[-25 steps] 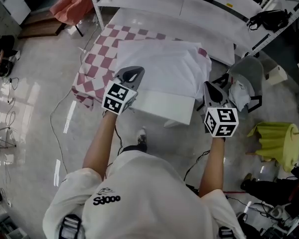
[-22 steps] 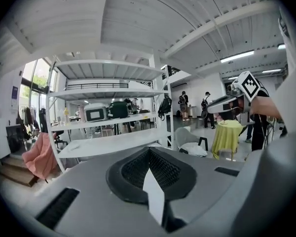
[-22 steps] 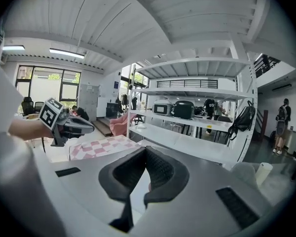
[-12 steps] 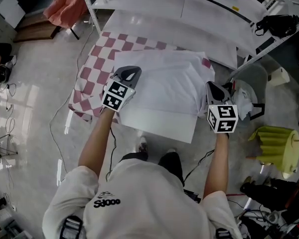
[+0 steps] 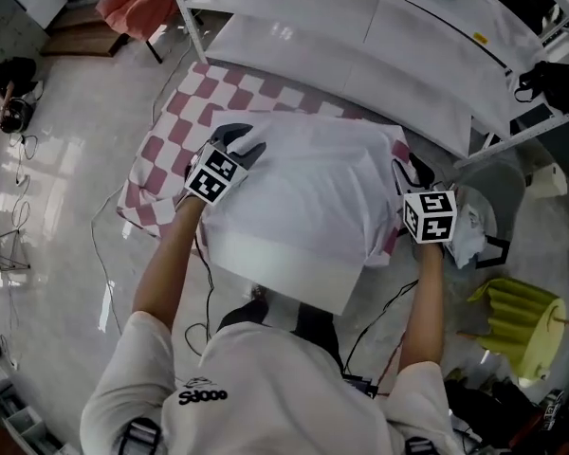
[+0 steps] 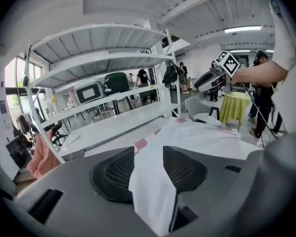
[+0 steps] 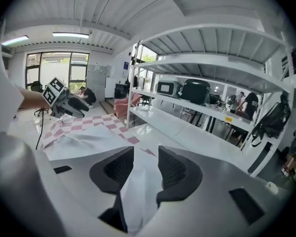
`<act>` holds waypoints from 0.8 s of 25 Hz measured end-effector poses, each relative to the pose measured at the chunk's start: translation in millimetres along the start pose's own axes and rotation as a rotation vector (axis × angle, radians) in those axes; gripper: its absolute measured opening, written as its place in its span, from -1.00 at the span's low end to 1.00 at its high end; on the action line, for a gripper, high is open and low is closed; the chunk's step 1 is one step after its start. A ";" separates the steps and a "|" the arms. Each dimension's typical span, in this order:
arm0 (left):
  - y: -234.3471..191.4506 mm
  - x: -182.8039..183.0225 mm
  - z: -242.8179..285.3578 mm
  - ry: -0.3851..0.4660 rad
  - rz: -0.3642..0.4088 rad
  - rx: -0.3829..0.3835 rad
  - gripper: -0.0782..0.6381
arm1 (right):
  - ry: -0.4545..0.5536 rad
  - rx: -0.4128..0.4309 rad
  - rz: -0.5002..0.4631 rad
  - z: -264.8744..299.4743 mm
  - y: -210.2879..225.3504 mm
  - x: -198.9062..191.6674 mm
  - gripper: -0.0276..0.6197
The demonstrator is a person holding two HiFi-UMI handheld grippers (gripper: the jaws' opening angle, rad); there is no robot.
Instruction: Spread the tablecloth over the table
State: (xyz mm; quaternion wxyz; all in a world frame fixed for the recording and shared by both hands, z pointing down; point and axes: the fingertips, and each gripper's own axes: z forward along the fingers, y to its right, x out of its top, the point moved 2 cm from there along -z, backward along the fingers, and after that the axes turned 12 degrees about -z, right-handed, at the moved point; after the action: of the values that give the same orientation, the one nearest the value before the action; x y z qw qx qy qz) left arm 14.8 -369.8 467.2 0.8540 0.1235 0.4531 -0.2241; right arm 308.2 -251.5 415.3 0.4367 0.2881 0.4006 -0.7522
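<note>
Red-checked tablecloth (image 5: 299,173) sits doubled on the table (image 5: 284,271), white side up. Checked part hangs off far-left, near strip of the top is bare. Looks like the release step: left gripper (image 5: 239,140) and right gripper (image 5: 410,171) have just been opening, cloth loose between each pair. Next, probably: back out clean, regrip, unfold.

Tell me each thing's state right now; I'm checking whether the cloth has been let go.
Left claw: just opened, tablecloth lying loose between its pads.
Right claw: just opened, tablecloth loose between its pads.
Tablecloth: rumpled on the table, white side up, checked part hanging off the left.
Table: near strip uncovered.
</note>
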 end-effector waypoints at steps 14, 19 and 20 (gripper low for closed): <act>-59.4 -35.9 149.2 -0.213 -0.051 0.011 -0.16 | -0.192 0.205 -0.018 165.0 83.3 -115.5 -0.16; -78.5 -57.4 185.6 -0.280 -0.029 0.005 -0.15 | -0.228 0.241 0.010 203.8 95.7 -151.1 -0.11; -81.5 -59.5 191.9 -0.286 -0.034 0.002 -0.15 | -0.234 0.242 0.023 208.3 100.0 -156.6 -0.11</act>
State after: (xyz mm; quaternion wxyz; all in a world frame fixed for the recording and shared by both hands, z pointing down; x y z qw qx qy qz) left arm 83.3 -504.0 623.1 0.9059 0.0834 0.3284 -0.2541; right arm 450.5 -392.5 609.7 0.4511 0.2538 0.2502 -0.8182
